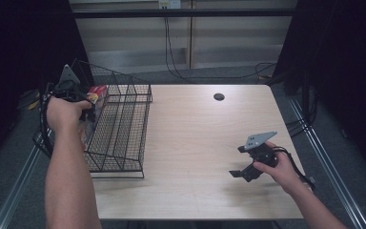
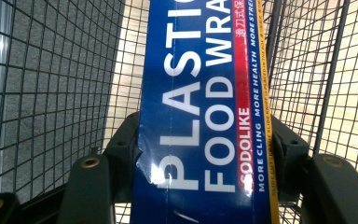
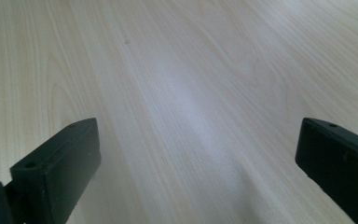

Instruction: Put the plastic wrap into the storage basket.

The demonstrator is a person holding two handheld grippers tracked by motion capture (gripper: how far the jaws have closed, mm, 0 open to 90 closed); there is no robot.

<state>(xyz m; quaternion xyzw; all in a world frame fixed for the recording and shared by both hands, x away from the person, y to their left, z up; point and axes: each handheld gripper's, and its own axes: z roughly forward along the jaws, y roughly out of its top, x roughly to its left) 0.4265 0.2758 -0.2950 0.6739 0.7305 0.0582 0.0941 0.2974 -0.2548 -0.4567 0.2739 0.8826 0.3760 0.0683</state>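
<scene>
My left gripper (image 1: 83,112) reaches into a black wire basket (image 1: 124,129) at the table's left edge. In the left gripper view, my left gripper (image 2: 212,163) is shut on a long blue box (image 2: 200,116) printed "PLASTIC FOOD WRAP", its jaws pressing both long sides. The box runs away from the camera between the basket's wire walls (image 2: 51,93). From above, its red and yellow end (image 1: 96,95) pokes out beyond the hand. My right gripper (image 1: 240,174) hovers low over the table's right front, open. Its fingers (image 3: 70,158) stand wide apart with bare wood between them.
The light wooden table (image 1: 195,133) has a dark round cable hole (image 1: 218,97) near its back edge. Cables hang down the wall behind the table (image 1: 171,57). Dark curtains flank both sides.
</scene>
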